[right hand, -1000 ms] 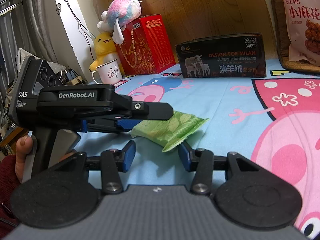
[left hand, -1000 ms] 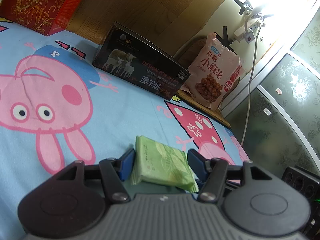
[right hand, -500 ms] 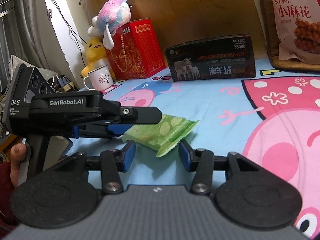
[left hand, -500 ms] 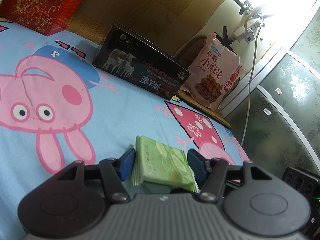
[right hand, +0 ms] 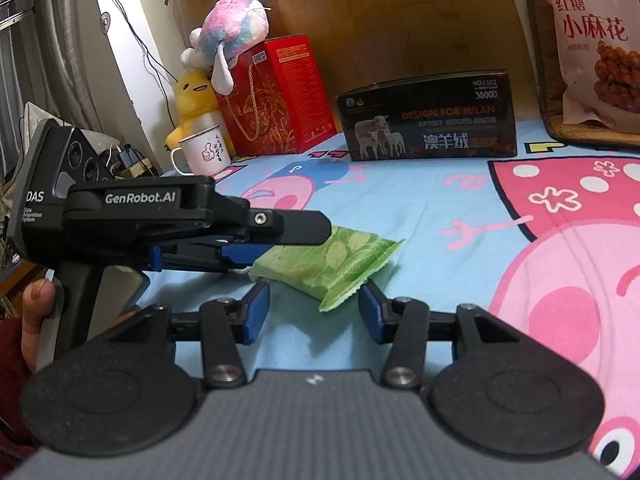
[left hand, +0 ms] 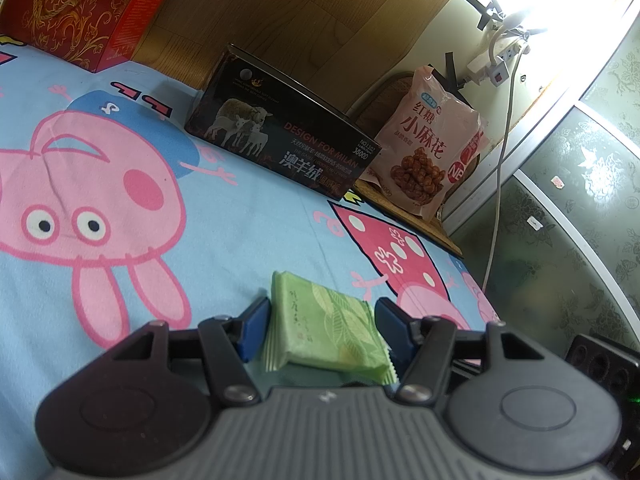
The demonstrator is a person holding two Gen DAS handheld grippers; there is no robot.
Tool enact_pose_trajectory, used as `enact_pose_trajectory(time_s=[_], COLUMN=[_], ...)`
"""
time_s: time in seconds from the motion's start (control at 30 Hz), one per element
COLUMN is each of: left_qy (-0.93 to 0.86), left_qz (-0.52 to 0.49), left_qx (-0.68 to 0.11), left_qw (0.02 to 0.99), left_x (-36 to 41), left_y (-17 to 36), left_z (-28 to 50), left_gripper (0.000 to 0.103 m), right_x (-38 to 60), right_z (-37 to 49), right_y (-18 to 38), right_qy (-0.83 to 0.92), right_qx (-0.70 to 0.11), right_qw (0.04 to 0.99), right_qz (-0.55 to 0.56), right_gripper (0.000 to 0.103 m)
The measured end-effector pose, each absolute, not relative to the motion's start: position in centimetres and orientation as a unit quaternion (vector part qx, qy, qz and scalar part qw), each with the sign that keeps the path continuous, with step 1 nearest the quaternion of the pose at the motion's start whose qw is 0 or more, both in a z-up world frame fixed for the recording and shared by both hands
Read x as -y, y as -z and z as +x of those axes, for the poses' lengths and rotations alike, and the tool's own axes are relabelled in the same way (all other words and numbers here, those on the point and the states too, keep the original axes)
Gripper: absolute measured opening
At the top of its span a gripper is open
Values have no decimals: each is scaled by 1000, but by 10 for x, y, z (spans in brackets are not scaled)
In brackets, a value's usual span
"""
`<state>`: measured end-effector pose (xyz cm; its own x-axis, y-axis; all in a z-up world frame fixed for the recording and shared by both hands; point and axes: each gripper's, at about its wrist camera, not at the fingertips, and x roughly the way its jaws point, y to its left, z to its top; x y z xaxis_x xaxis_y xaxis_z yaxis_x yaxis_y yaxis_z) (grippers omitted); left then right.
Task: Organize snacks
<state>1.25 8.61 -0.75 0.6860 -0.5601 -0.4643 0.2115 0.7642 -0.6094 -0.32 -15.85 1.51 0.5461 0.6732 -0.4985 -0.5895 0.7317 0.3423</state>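
A: Status on the snack sorting?

B: Early stage, by the look of it. Green snack packet (left hand: 326, 326) lying flat on the cartoon-pig bedsheet (left hand: 248, 220), between the blue pads of the left hand-held gripper (left hand: 320, 326). Pads flanking both long edges, close or just touching; no crease visible in the wrapper, so clamped or merely bracketing: cannot tell. Not yet lifted. Right hand-held gripper (right hand: 314, 310) apart and empty, crimped end of the same packet (right hand: 328, 264) just ahead of its fingertips.

A: Anything already sorted?

B: Nothing identifiable as a sorted pile or a container. Pink snack bag (left hand: 430, 156) propped at the headboard end, well apart from the green packet. Probably left to do: lift the packet, place it with the other snacks.

A: Legible text, left to right?

B: Right view: "DAS" and "GenRobot.AI" on the left unit's body. White mug (right hand: 204, 152) with a thumbs-up print, characters too small to read. Red gift box (right hand: 276, 100), print unreadable. Black box (right hand: 428, 120): "DESIGN FOR MILAN", "澳羊绒", "NO.L102", a number near "3800D" or "30000", unclear. Pink bag: "红糖", "小麻花". Green packet: faint vertical script, illegible.
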Motion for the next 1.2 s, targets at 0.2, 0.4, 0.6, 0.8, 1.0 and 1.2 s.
enact_pose_trajectory(time_s=[0.2, 0.4, 0.6, 0.8, 1.0, 1.2], left_qy=[219, 219, 219, 212, 195, 187], left_qz=[-264, -264, -263, -268, -274, -281], left_qx=[-330, -330, -330, -327, -333, -309], left_qw=[879, 879, 880, 881, 881, 889], left_x=[-86, -86, -85, -89, -93, -102], left_y=[7, 7, 7, 7, 0, -36], left_z=[12, 13, 12, 12, 19, 51], left_gripper=[59, 59, 59, 57, 57, 57], right_x=[156, 156, 156, 151, 146, 140], right_z=[-5, -4, -5, -5, 1, 33], right_y=[-16, -16, -16, -16, -24, -48], right_qy=[-365, -358, -358, -362, -368, -371], right_qx=[-310, -312, -312, -308, -290, -254], right_qw=[877, 879, 879, 880, 883, 892], right_qz=[46, 41, 38, 23, 20, 37], right_gripper=[44, 31, 28, 19, 18, 18])
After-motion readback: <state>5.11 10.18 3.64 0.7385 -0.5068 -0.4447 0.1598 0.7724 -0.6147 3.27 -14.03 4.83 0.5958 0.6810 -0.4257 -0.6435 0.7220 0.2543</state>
